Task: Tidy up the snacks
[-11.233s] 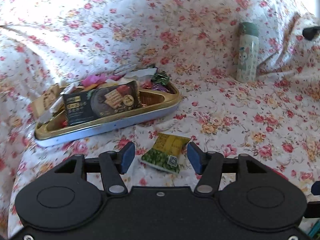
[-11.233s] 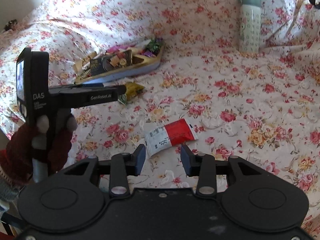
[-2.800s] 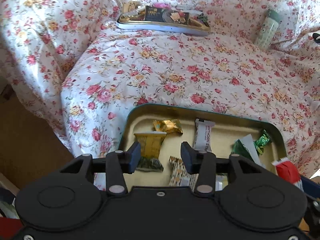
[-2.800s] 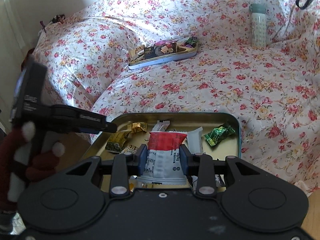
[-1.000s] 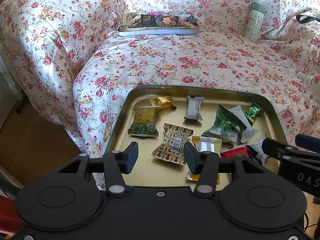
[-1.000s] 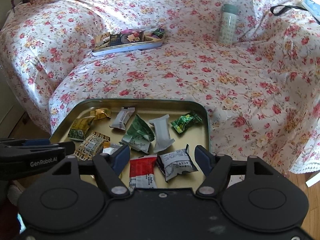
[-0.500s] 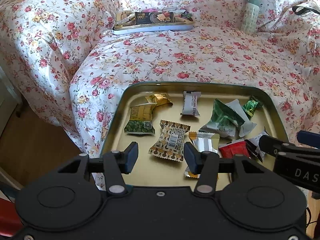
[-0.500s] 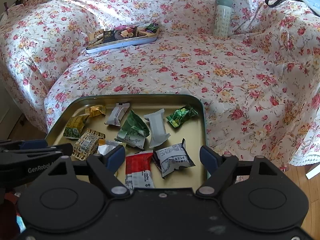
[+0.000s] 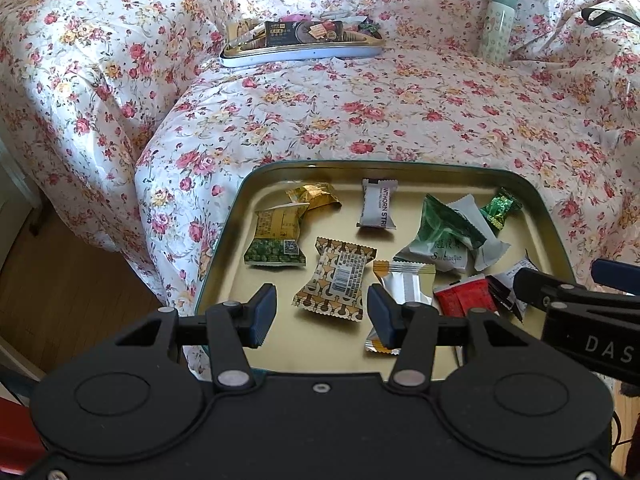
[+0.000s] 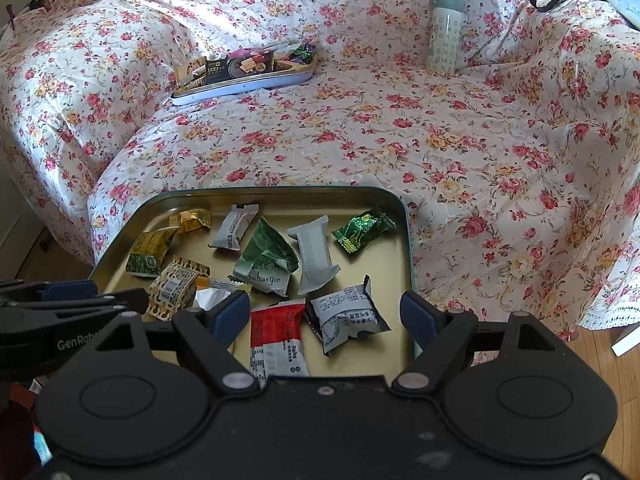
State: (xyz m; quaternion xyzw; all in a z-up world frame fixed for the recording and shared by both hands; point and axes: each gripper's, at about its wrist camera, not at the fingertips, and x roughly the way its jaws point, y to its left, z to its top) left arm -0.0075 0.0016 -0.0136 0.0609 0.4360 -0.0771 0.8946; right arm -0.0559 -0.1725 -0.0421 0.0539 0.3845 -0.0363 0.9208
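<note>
A: Big stuff first. Floral sheet (image 10: 440,128) over the couch, near gold tin (image 10: 406,240) at its front edge, far tin (image 10: 244,80) back on the cushion beside the bottle (image 10: 443,32).

B: Snacks all sit in tins; none loose on the sheet that either view shows. Next pick probably comes from the far tin, well apart from both grippers, straight ahead and up-frame.

A: Which is nearer?

B: Cannot tell; both hover over the near tin. The far tin's long axis runs left-right across both views.

A: Right gripper (image 10: 326,320)?

B: Jaws have just been opening, now wide, gripping nothing. Red-and-white packet (image 10: 276,340) lies flat in the tin below the gap, nearer the left pad, long axis along the fingers. Grey printed packet (image 10: 348,318) lies beside it.

A: Left gripper (image 9: 322,314)?

B: Part open, empty. Brown patterned packet (image 9: 340,276) lies in the tin just ahead of the gap, untouched, tilted.
</note>
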